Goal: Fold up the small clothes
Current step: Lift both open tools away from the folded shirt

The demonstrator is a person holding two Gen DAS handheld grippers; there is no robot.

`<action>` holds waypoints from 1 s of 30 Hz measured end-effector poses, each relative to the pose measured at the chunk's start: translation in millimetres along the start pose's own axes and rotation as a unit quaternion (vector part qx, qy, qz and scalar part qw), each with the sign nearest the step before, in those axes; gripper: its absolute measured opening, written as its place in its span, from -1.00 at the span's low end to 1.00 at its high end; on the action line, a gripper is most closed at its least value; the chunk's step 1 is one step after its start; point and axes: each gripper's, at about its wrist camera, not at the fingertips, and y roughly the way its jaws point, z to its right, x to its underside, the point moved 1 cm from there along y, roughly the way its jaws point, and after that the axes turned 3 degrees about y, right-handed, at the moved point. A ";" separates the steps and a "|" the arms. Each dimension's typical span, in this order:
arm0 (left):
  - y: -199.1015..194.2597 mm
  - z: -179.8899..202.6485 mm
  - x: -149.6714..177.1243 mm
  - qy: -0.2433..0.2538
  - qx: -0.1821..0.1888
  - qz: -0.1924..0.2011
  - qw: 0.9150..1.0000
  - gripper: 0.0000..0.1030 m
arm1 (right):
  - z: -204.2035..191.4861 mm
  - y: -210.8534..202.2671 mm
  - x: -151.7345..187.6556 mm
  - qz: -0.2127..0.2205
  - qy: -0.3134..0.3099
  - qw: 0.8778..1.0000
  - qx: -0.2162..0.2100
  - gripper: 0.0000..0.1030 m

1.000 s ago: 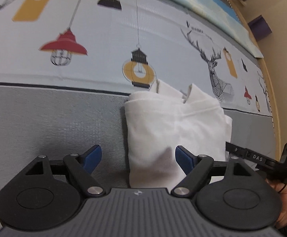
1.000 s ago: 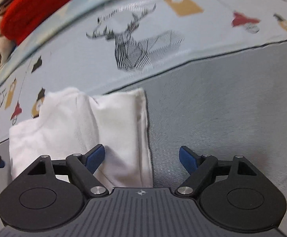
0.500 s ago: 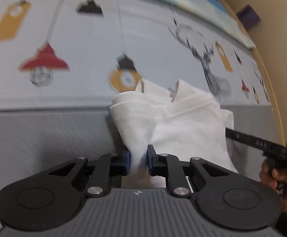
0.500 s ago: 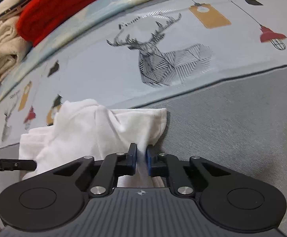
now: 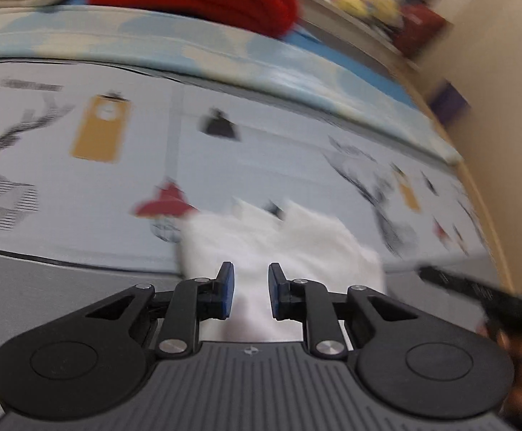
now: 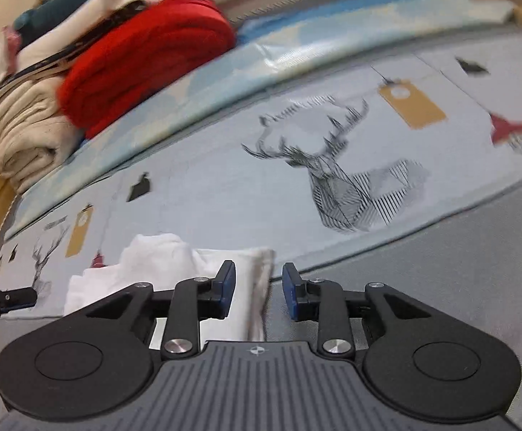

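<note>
Where grey meets print, folded white garment (image 5: 289, 237) on bedsheet (image 5: 63, 287).

Both the left gripper (image 5: 248, 289) and right gripper (image 6: 258, 289) point downward, jaws just reopening, slightly parted.

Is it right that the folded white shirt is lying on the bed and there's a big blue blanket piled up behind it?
Not quite. The white shirt does lie folded on the bed sheet, but the big blanket piled behind it is red, not blue. The right wrist view shows it clearly.
</note>
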 end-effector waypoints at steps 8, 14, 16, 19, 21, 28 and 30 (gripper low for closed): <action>49.6 16.9 54.7 0.085 -0.095 -0.154 0.980 -0.26 | -17.4 28.4 48.9 -0.172 -0.141 0.974 0.046 -0.33; 23.1 29.7 44.3 0.080 -0.063 -0.105 0.989 -0.30 | -9.3 12.1 40.7 -0.148 -0.125 0.980 0.034 -0.33; 33.0 30.2 55.2 0.090 -0.054 -0.142 0.984 -0.26 | -11.4 9.8 42.6 -0.150 -0.130 0.980 0.020 -0.31; 45.3 37.9 74.5 0.159 -0.114 -0.173 0.965 0.33 | -11.6 24.2 59.1 -0.203 -0.165 0.964 0.045 -0.18; 38.4 43.5 71.9 0.173 -0.133 -0.161 0.962 0.42 | -12.7 27.8 65.0 -0.210 -0.196 0.954 0.084 -0.11; -48.7 64.1 42.2 0.157 -0.171 -0.016 0.973 0.68 | -17.9 -27.3 30.5 -0.076 -0.181 0.974 0.117 -0.02; -70.1 74.2 40.3 0.149 -0.162 0.017 0.975 0.80 | -24.6 -55.4 19.7 -0.021 -0.163 0.979 0.119 0.15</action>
